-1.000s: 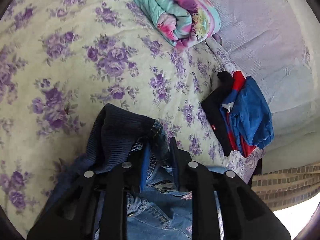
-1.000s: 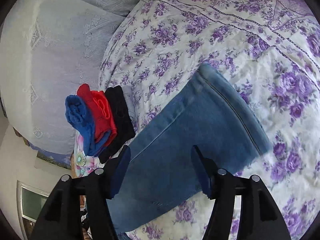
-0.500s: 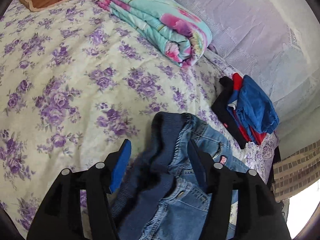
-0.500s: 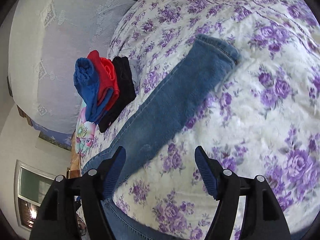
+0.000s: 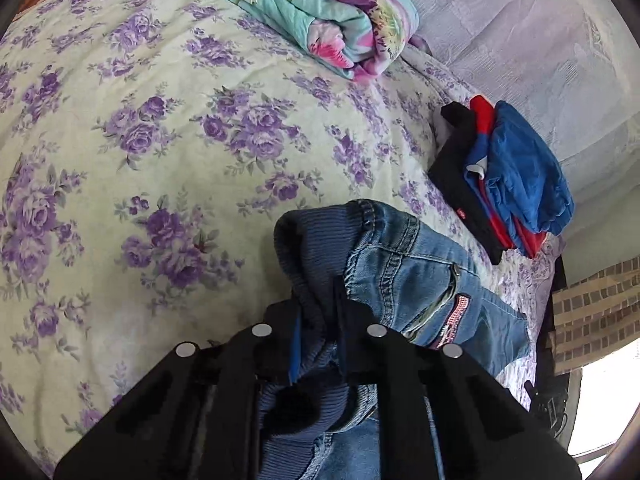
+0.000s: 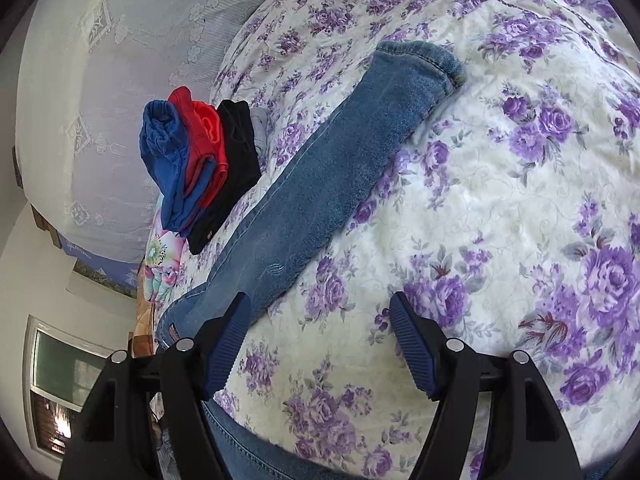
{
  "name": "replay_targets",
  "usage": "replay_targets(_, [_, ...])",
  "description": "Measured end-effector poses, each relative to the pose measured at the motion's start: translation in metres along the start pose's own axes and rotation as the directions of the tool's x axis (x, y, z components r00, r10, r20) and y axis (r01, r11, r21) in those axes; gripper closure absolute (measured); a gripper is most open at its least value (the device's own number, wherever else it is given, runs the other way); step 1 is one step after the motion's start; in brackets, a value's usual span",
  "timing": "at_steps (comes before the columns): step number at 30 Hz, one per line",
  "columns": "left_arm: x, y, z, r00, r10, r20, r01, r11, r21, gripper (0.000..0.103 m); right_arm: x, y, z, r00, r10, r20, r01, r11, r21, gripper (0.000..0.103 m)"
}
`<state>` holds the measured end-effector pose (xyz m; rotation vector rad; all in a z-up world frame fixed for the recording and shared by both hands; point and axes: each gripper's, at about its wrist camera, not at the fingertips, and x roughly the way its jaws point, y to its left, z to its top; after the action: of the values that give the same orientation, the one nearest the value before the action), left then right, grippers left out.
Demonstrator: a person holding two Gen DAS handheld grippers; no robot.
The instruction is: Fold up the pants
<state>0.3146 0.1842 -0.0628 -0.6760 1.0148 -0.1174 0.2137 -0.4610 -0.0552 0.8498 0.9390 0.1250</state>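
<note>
Blue denim pants (image 5: 404, 268) lie on a bed with a purple-flowered cover (image 5: 152, 132). My left gripper (image 5: 318, 304) is shut on the ribbed dark-blue waistband (image 5: 308, 248), which bunches between the fingers. In the right wrist view one pant leg (image 6: 336, 168) stretches flat across the cover to its hem (image 6: 424, 56) at the far end. My right gripper (image 6: 320, 312) is open and empty, just above the cover beside the leg; its left pad (image 6: 228, 336) is near the leg's edge.
A stack of folded clothes in blue, red and black (image 5: 504, 176) sits near the bed's edge, also in the right wrist view (image 6: 200, 160). A folded floral quilt (image 5: 312, 12) lies at the bed's head. A lace curtain (image 6: 120, 60) hangs beyond the bed.
My left gripper was open over the waistband half a second ago and has shut on it. My right gripper has pulled back from the pant leg, which lies stretched out.
</note>
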Motion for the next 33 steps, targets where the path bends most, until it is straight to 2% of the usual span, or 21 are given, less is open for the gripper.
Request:
replay_targets(3, [-0.021, 0.015, 0.0, 0.994, -0.094, 0.046, 0.098, 0.992, -0.08, 0.092, 0.0, 0.0, 0.001, 1.0, 0.007, -0.004, -0.007, 1.0, 0.019, 0.031])
replay_targets(5, [-0.03, 0.029, 0.009, 0.989, -0.137, 0.05, 0.143, 0.98, -0.136, 0.093, 0.003, 0.001, 0.003, 1.0, 0.007, -0.012, -0.006, 1.0, 0.026, 0.031])
replay_targets(11, [-0.006, 0.05, 0.026, 0.997, -0.069, 0.027, 0.073, 0.976, -0.206, 0.095, 0.023, 0.001, 0.023, 1.0, -0.014, 0.02, 0.013, 0.999, 0.045, 0.031])
replay_targets(15, [-0.005, 0.056, 0.022, 0.995, -0.089, 0.052, 0.099, 0.971, -0.219, 0.095, 0.04, -0.004, 0.049, 0.999, -0.018, 0.035, 0.014, 0.995, 0.097, 0.033])
replay_targets(17, [-0.006, 0.056, 0.022, 0.994, -0.09, 0.056, 0.1, 0.97, -0.221, 0.095, 0.05, -0.005, 0.061, 0.999, -0.034, 0.041, 0.03, 0.995, 0.1, 0.041])
replay_targets(18, [-0.007, 0.054, 0.022, 0.995, -0.087, 0.059, 0.097, 0.97, -0.221, 0.095, 0.054, -0.007, 0.065, 0.998, -0.049, 0.047, 0.044, 0.994, 0.098, 0.062])
replay_targets(19, [-0.008, 0.054, 0.021, 0.995, -0.084, 0.063, 0.095, 0.971, -0.221, 0.095, 0.055, -0.01, 0.067, 0.996, -0.07, 0.056, 0.064, 0.993, 0.103, 0.09])
replay_targets(21, [-0.012, 0.05, 0.02, 0.994, -0.078, 0.074, 0.092, 0.972, -0.214, 0.095, 0.048, -0.012, 0.062, 0.996, -0.042, 0.083, 0.034, 0.995, 0.098, 0.095])
replay_targets(24, [-0.013, 0.044, 0.021, 0.996, -0.049, 0.068, 0.06, 0.981, -0.182, 0.095, 0.029, 0.0, 0.05, 0.991, -0.054, 0.123, 0.055, 0.999, -0.005, 0.096])
replay_targets(27, [0.002, 0.047, 0.027, 0.999, -0.023, 0.03, 0.028, 0.982, -0.186, 0.094, 0.046, -0.011, 0.054, 0.992, -0.12, 0.043, 0.121, 0.993, -0.002, 0.091])
replay_targets(29, [0.004, 0.055, 0.025, 0.999, -0.052, 0.008, 0.052, 0.976, -0.209, 0.084, 0.046, -0.021, 0.055, 0.997, -0.07, 0.025, 0.069, 0.996, 0.061, 0.091])
replay_targets(30, [0.0, 0.058, 0.024, 0.998, -0.069, 0.003, 0.068, 0.975, -0.213, 0.079, 0.042, -0.021, 0.053, 0.998, -0.062, 0.015, 0.061, 0.995, 0.078, 0.088])
replay_targets(31, [-0.007, 0.061, 0.021, 0.997, -0.075, 0.003, 0.074, 0.974, -0.216, 0.069, 0.036, -0.019, 0.051, 0.999, -0.044, 0.017, 0.042, 0.996, 0.08, 0.075])
replay_targets(32, [-0.018, 0.063, 0.017, 0.999, -0.051, 0.015, 0.053, 0.974, -0.221, 0.058, 0.029, -0.017, 0.047, 0.999, -0.027, 0.027, 0.025, 0.997, 0.071, 0.065])
replay_targets(33, [-0.032, 0.067, 0.012, 0.999, -0.021, 0.035, 0.029, 0.974, -0.223, 0.053, 0.021, -0.013, 0.042, 0.999, -0.03, 0.038, 0.028, 0.998, 0.054, 0.051])
